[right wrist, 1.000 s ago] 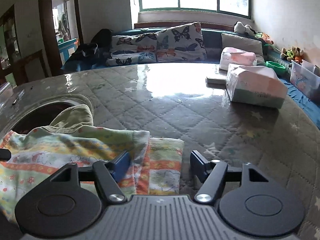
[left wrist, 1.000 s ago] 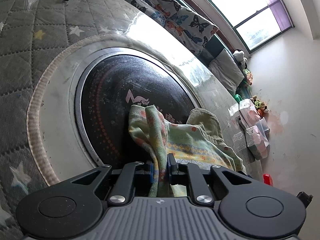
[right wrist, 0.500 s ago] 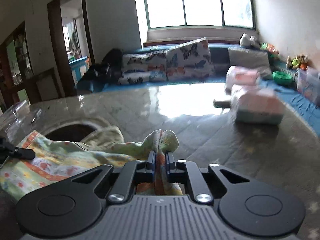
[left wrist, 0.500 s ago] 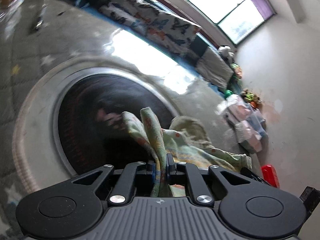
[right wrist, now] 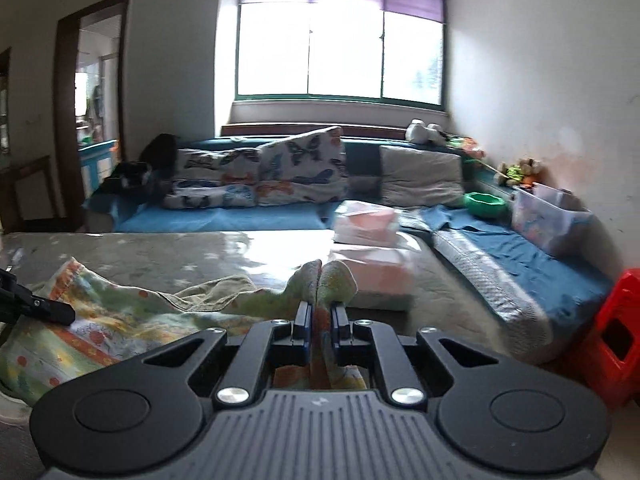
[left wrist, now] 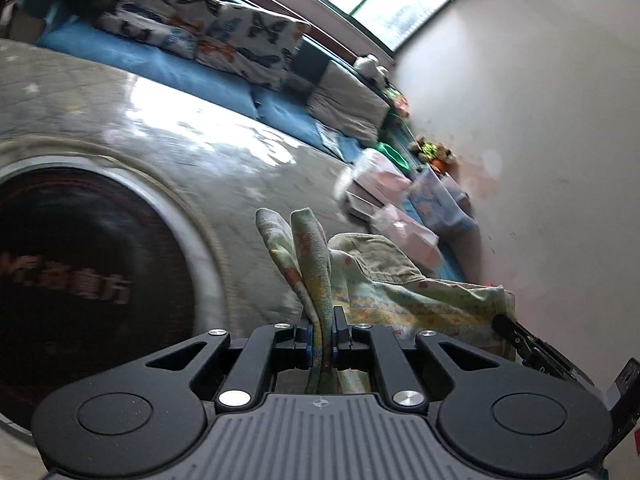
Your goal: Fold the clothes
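A small pale-green patterned garment (left wrist: 404,296) with an olive lining hangs stretched between my two grippers, raised off the quilted grey table (left wrist: 248,176). My left gripper (left wrist: 321,326) is shut on one bunched corner of it, and the cloth sticks up between the fingers. At the garment's other end, my right gripper (right wrist: 320,316) is shut on a second bunched corner (right wrist: 324,280). The garment (right wrist: 100,320) sags to the left in the right wrist view, where the left gripper's finger (right wrist: 44,310) shows at the edge. The right gripper's finger (left wrist: 532,344) shows low right in the left wrist view.
A round black induction plate (left wrist: 80,272) is set into the table at the left. Pink tissue packs (right wrist: 372,248) lie on the table's far side. Behind is a blue sofa (right wrist: 240,216) with butterfly cushions (right wrist: 296,172), a clear bin (right wrist: 548,220) and a red stool (right wrist: 616,328) at right.
The right gripper closed on the garment's corner. Both grippers then lifted, carrying the garment up off the table and away from the black plate; both views tilted upward.
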`<state>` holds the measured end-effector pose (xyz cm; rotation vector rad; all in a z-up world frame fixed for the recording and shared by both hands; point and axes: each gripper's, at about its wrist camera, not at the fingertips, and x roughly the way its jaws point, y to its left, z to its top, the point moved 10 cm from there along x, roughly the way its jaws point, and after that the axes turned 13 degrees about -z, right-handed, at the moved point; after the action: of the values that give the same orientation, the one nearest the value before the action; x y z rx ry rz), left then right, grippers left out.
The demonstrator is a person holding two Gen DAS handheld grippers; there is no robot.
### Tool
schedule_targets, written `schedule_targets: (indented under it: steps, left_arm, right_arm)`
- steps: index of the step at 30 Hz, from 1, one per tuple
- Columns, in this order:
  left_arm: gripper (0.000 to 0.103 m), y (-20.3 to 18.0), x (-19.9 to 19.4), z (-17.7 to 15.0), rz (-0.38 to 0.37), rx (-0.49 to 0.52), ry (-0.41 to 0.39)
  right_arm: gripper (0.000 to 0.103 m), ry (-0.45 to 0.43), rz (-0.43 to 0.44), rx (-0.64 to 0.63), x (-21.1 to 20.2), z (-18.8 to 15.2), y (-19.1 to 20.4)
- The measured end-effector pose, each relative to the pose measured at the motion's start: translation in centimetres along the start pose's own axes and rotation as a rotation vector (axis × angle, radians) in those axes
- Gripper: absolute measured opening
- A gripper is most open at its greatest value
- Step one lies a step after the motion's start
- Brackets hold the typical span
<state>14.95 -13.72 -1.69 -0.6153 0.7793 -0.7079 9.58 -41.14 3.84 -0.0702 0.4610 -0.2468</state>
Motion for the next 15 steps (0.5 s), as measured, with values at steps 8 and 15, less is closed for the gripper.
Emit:
schedule_targets:
  steps: [8,15]
  left_arm:
    - [0.009,1.0,3.0,-1.9,0.070,0.034,0.087]
    - [0.029,3.3,3.6,-2.2,0.191,0.099,0.114]
  right_arm:
    - [0.010,0.124,-0.040,0.012,2.9,-4.9,-1.7]
    - [0.020,0.199,-0.098,0.026,5.9,-7.5,-2.7]
